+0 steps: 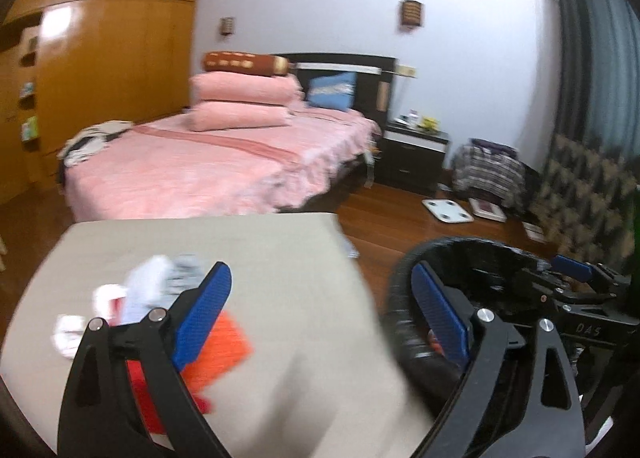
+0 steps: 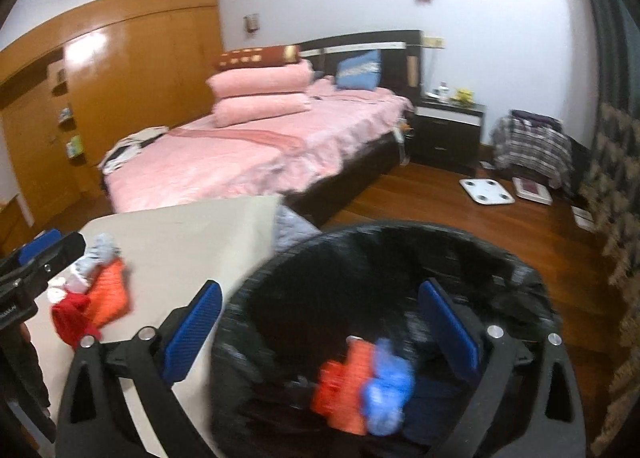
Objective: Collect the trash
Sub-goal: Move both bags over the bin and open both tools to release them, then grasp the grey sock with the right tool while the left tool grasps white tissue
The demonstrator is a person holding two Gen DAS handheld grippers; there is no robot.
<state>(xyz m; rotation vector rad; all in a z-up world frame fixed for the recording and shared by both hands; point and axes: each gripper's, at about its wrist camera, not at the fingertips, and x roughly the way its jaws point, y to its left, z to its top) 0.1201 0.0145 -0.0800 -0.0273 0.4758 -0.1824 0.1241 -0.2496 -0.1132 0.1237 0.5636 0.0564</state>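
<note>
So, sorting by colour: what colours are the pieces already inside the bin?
Orange and blue, clearest in the right wrist view.

Both wrist views face bed (image 1: 208, 162); share table (image 2: 192, 226), bin (image 2: 520, 270).

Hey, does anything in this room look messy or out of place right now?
Yes. Loose trash, orange, red and white scraps, sits heaped on the beige table rather than in the black-lined bin. Clothes lie bunched at the edge of the pink bed, and a white scale sits on the floor.
</note>
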